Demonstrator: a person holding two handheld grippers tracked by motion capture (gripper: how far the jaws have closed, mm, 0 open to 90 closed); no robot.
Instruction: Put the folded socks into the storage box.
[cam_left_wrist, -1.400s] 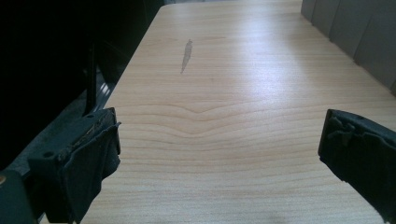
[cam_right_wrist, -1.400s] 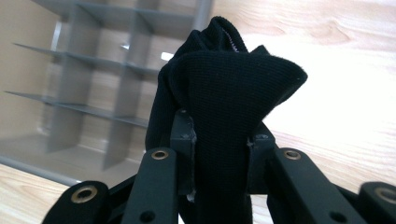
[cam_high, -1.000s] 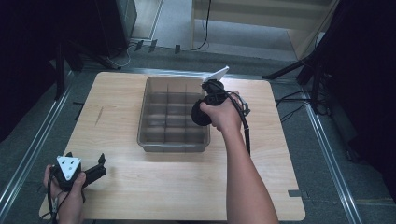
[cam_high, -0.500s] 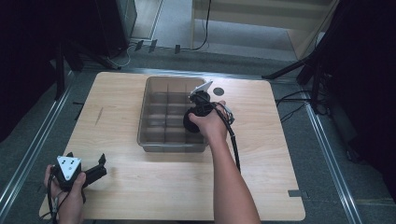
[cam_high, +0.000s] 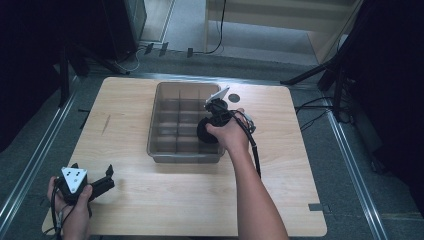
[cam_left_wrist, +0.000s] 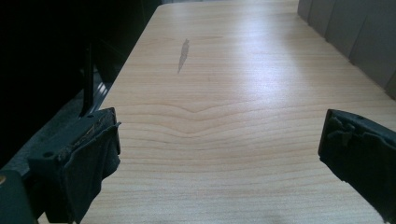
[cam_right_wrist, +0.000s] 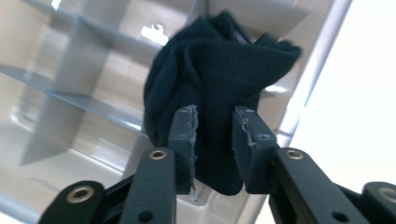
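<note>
Sock Pinched Over Divided Tray

Dark sock (cam_right_wrist: 210, 98), bunched, one in count, held at the right-hand edge of the grey tray (cam_high: 165, 150), over a near right compartment. Right arm stretched forward across the bench (cam_high: 165, 200), right gripper (cam_high: 207, 127) tipped down into the tray, jaws just closing, now pressed onto the fabric with a narrow gap between the pads. Left gripper (cam_high: 102, 182) resting low at the near left corner of the bench, gripped by one hand, jaws spread wide, nothing between them, bare wood beneath. Two grippers, one tray with several compartments.
</note>
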